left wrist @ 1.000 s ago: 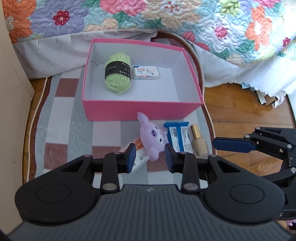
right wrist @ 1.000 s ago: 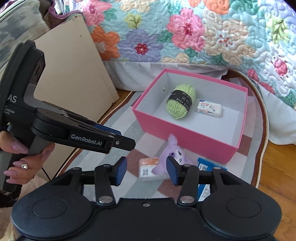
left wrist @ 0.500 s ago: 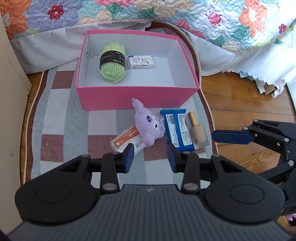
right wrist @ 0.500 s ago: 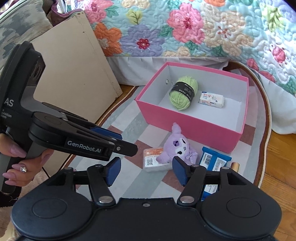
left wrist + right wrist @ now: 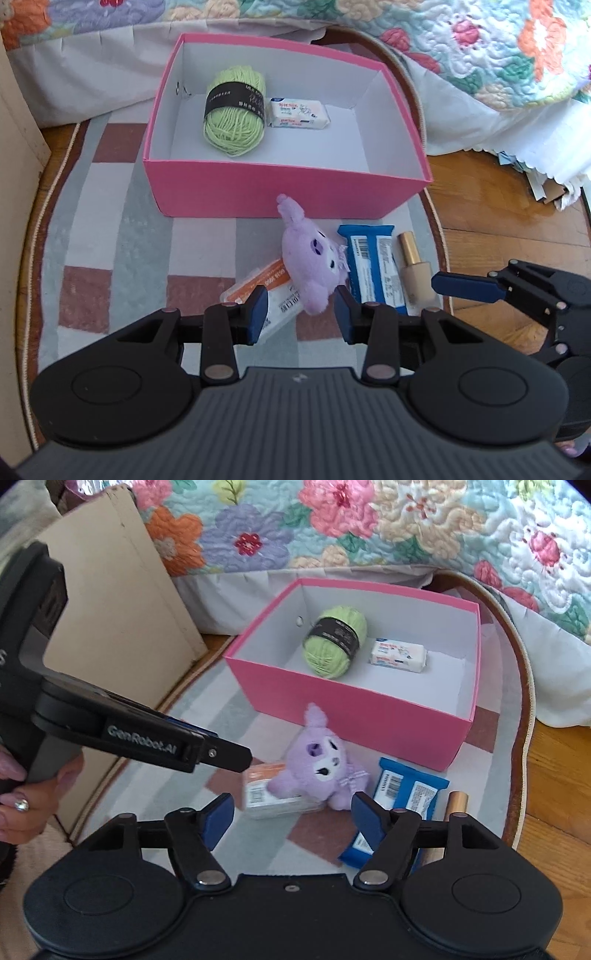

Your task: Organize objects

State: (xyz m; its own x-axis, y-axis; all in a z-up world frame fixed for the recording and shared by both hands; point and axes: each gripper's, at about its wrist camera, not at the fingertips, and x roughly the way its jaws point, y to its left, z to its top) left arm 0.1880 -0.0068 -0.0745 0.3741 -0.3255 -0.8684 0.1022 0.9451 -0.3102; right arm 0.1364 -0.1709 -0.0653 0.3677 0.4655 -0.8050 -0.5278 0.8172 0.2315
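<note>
A checked rug point(image 5: 122, 236) lies on a wooden floor point(image 5: 495, 206) at the foot of a bed draped in a flowered quilt point(image 5: 369, 520). Nearest, the left tongs point(image 5: 300, 316) hang spread and empty just above a purple plush toy point(image 5: 310, 266), which rests on an orange-and-white packet point(image 5: 271, 291). The right tongs point(image 5: 291, 818), also spread and empty, hover over the same cluster. Beside the toy lie a blue wrapper point(image 5: 373, 266) and a gold-capped bottle point(image 5: 415, 269). Beyond them a pink box point(image 5: 280, 192) holds a green yarn ball point(image 5: 234, 110) and a white tissue pack point(image 5: 298, 113), just beside each other.
</note>
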